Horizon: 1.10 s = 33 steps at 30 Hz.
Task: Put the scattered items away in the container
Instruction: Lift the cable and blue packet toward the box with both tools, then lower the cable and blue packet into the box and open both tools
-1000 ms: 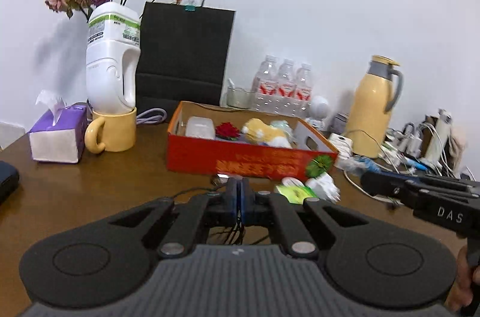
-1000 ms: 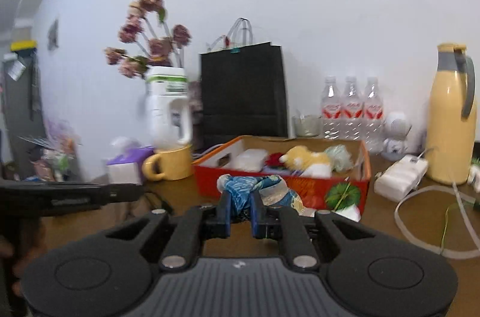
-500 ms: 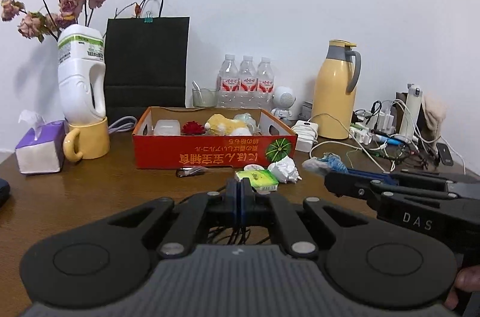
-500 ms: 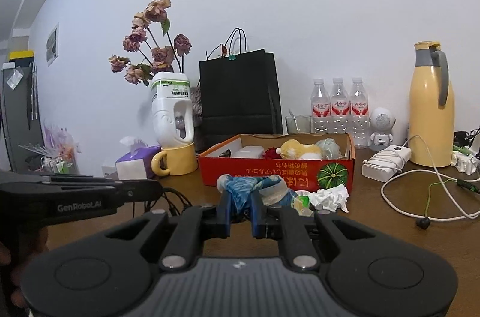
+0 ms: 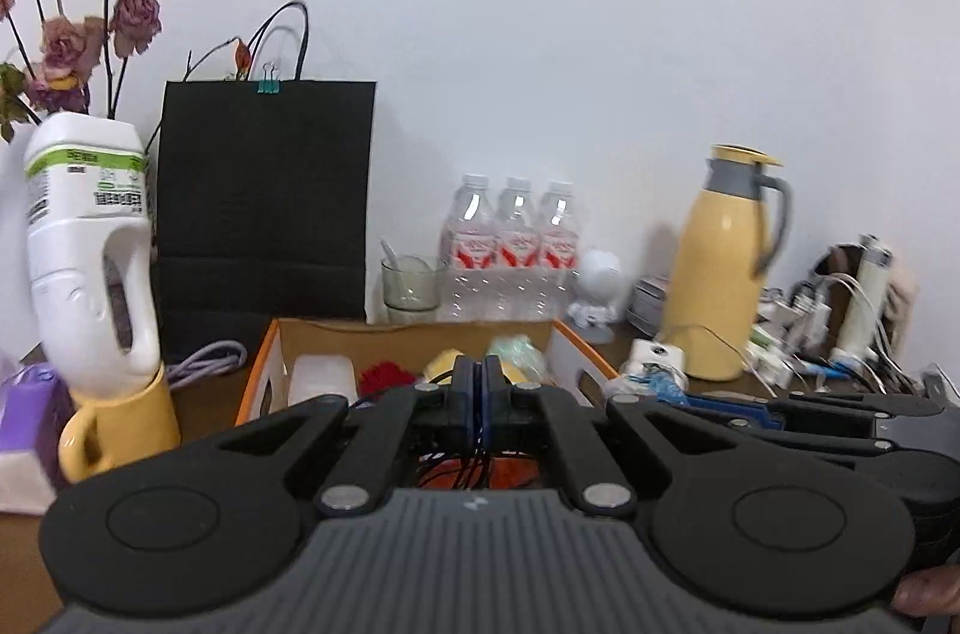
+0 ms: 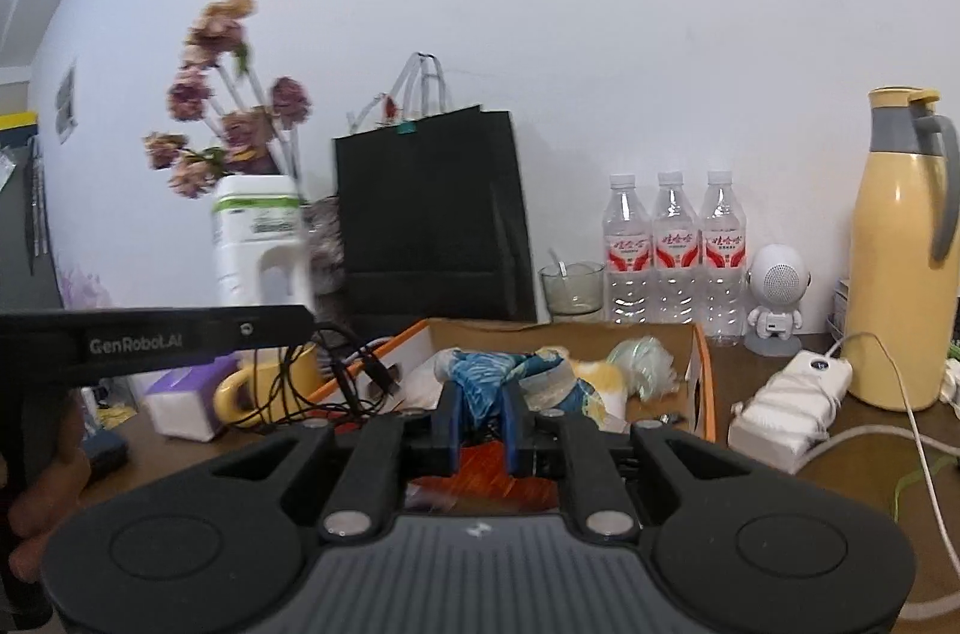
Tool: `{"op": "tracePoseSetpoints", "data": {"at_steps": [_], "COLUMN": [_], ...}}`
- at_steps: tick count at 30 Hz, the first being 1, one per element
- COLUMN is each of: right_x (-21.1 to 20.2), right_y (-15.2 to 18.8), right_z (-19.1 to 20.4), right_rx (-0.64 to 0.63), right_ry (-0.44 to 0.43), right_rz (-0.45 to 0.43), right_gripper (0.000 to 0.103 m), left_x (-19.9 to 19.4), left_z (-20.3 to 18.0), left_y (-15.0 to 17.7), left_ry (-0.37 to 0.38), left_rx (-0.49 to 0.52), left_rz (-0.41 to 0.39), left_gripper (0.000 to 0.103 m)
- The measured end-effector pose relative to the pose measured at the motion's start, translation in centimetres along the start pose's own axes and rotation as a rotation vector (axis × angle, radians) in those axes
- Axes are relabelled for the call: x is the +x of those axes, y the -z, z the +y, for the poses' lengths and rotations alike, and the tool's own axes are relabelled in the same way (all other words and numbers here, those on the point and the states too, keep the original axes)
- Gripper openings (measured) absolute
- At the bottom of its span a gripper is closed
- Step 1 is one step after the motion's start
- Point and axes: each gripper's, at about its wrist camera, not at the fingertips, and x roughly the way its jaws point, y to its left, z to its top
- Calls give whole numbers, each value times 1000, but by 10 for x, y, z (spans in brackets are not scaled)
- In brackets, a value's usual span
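The orange cardboard box (image 5: 264, 364) stands just ahead and holds a white case (image 5: 321, 376), a red flower (image 5: 384, 371) and a yellow plush (image 6: 606, 376). My left gripper (image 5: 478, 382) is shut on a thin black cable (image 5: 468, 463), which hangs in loops below its fingers over the box's front edge. In the right wrist view that cable (image 6: 336, 382) dangles from the left gripper (image 6: 303, 319) beside the box (image 6: 702, 376). My right gripper (image 6: 482, 400) is shut on a crumpled blue patterned cloth (image 6: 480, 376) above the front of the box.
Behind the box stand a black paper bag (image 5: 264, 196), three water bottles (image 5: 516, 244) and a glass (image 5: 414, 283). A white jug of dried flowers in a yellow mug (image 5: 120, 430) and a purple tissue box (image 5: 27, 424) are left. A yellow thermos (image 5: 726, 274), charger and wires are right.
Both grippers drew back from the box, then came forward and up; their tips are now over its front edge. The cable and the cloth stay held.
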Motion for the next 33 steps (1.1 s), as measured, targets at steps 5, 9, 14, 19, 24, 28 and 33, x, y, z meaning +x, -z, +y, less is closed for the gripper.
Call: {"op": "tracePoseSetpoints", "data": {"at_steps": [5, 9, 14, 19, 24, 28, 33], "right_x": [49, 97, 156, 194, 220, 227, 226], "right_y": [-18, -33, -39, -35, -28, -28, -30], "right_z": [-28, -46, -75, -95, -104, -98, -89], "right_rx": [46, 95, 207, 258, 282, 275, 289], "right_ry": [23, 55, 45, 69, 91, 102, 68], "right_rz": [64, 211, 432, 595, 723, 773, 822], "right_gripper": [13, 13, 13, 13, 16, 25, 51], "left_x": [47, 96, 159, 204, 222, 222, 211], "left_z": [24, 34, 55, 63, 57, 47, 46], "left_y": [-11, -17, -15, -14, -11, -5, -9], "left_ry": [-22, -44, -21, -27, -34, -36, -52], "left_rx": [-74, -48, -117, -110, -27, 53, 57], "left_rz": [40, 139, 344, 495, 591, 626, 654], "left_gripper": [3, 3, 3, 3, 6, 38, 71]}}
